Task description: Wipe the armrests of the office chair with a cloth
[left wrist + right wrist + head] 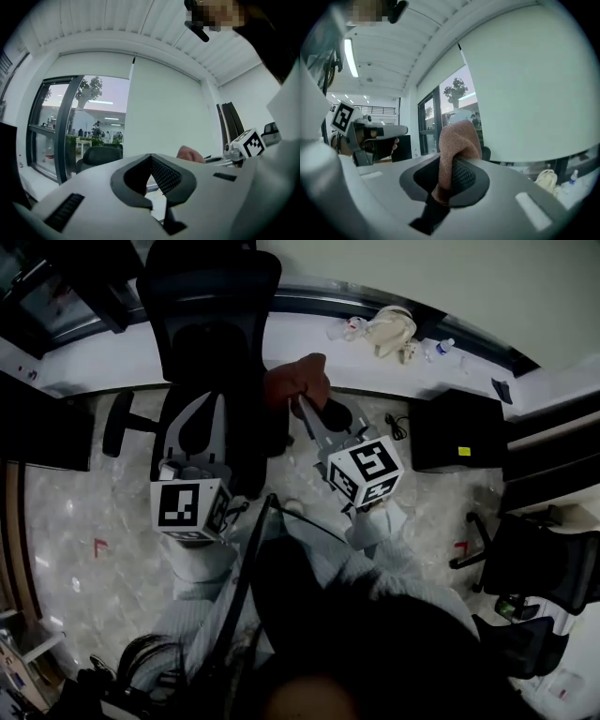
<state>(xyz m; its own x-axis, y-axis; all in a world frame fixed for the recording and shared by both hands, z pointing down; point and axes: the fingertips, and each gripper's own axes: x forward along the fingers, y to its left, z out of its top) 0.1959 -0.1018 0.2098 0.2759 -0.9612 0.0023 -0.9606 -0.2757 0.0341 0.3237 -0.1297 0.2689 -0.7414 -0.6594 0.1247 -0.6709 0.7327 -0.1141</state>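
The cloth (pixel 459 140) is sitting pinched in my right tool (pixel 449 176), with the jaws squeezing it nearly closed. My left tool (pixel 151 161) is holding nothing, its jaws pressing together. In the head view, the office chair (pixel 211 296) is standing at ten o'clock from the cloth.

One cloth (pixel 298 381), two claws (pixel 194 409) (pixel 303 402), two marker cubes (pixel 187 509) (pixel 367 470)

text: none legible | labels: none legible | numbers: none legible
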